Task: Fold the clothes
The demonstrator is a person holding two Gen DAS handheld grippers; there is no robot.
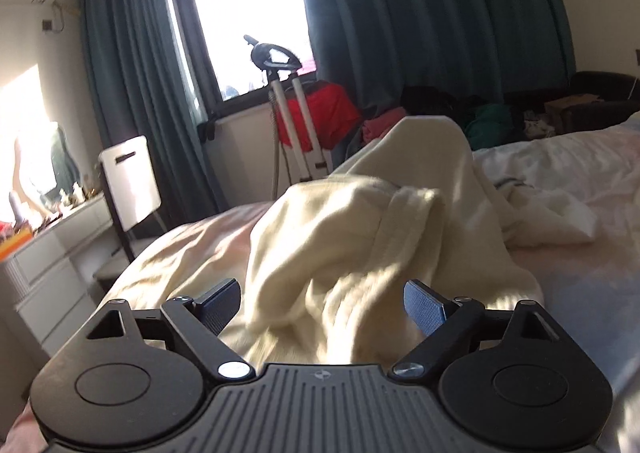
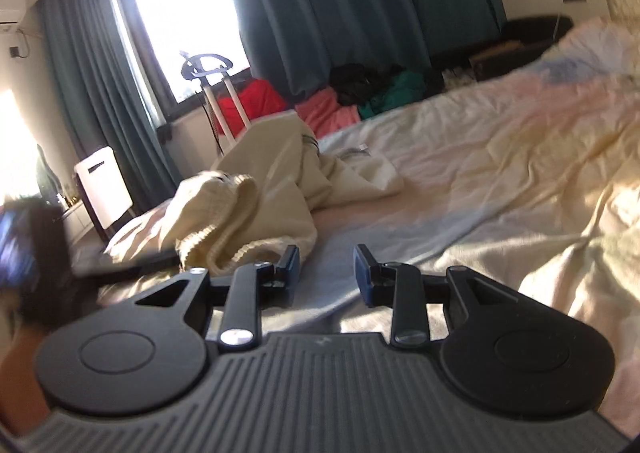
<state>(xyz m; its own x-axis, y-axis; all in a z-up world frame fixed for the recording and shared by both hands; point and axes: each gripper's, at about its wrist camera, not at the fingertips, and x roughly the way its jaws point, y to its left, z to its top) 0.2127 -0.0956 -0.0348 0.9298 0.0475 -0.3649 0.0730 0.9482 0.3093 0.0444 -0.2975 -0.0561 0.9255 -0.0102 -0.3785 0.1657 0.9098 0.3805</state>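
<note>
A cream knitted garment (image 1: pixel 352 237) lies bunched up on the bed (image 1: pixel 580 181). My left gripper (image 1: pixel 322 307) is open, its jaws wide apart on either side of a fold of the garment, which fills the gap between them. In the right wrist view the same garment (image 2: pixel 256 197) lies crumpled ahead and to the left. My right gripper (image 2: pixel 326 273) is open and empty, low over the bed sheet (image 2: pixel 480 181), just right of the garment's ribbed hem. The left gripper shows as a dark blur at the left edge (image 2: pixel 36 245).
A garment steamer stand (image 1: pixel 288 109) stands by the window. Red, pink and green clothes (image 2: pixel 320 105) are piled beyond the far bed edge. A white chair (image 1: pixel 128 177) and a white dresser (image 1: pixel 52 261) stand to the left of the bed.
</note>
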